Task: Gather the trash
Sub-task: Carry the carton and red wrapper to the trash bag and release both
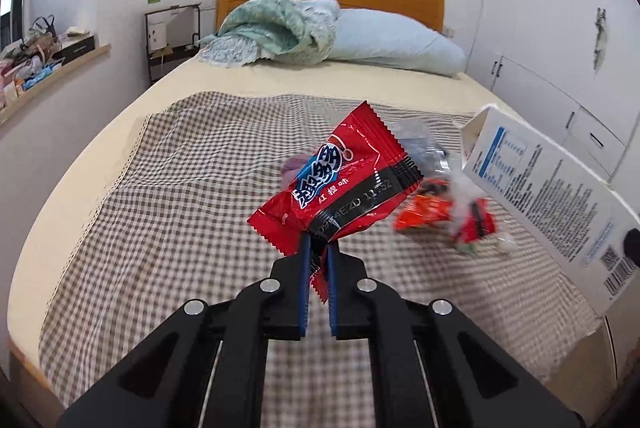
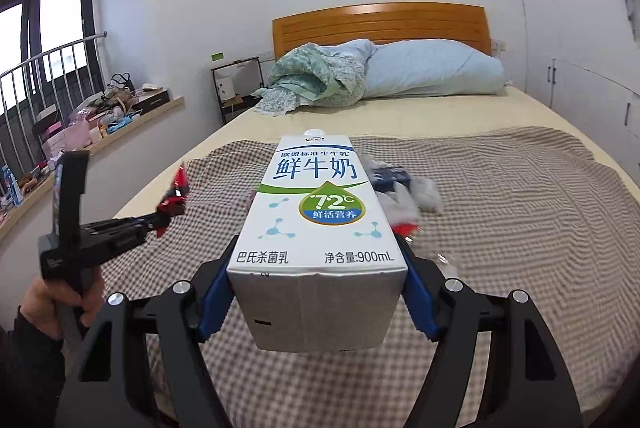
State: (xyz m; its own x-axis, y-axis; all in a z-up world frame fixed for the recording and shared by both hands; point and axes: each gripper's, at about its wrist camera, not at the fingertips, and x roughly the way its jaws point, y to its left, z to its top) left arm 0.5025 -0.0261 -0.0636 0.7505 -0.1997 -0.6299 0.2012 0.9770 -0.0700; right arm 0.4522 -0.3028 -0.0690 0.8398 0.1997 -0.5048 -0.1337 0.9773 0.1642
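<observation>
With both loads lifted clear of the bed, your left gripper pinches the red wrapper; your right gripper clamps the milk carton for carrying.

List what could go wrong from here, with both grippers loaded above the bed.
1. The left gripper pinches only a corner of the red foil snack wrapper; the slick foil might slip free in transit.
2. The right gripper clamps the white cardboard milk carton near its base only, so the carton could tilt or sag.
3. Crumpled clear and orange wrappers remain on the brown checked cloth and could be overlooked.
</observation>
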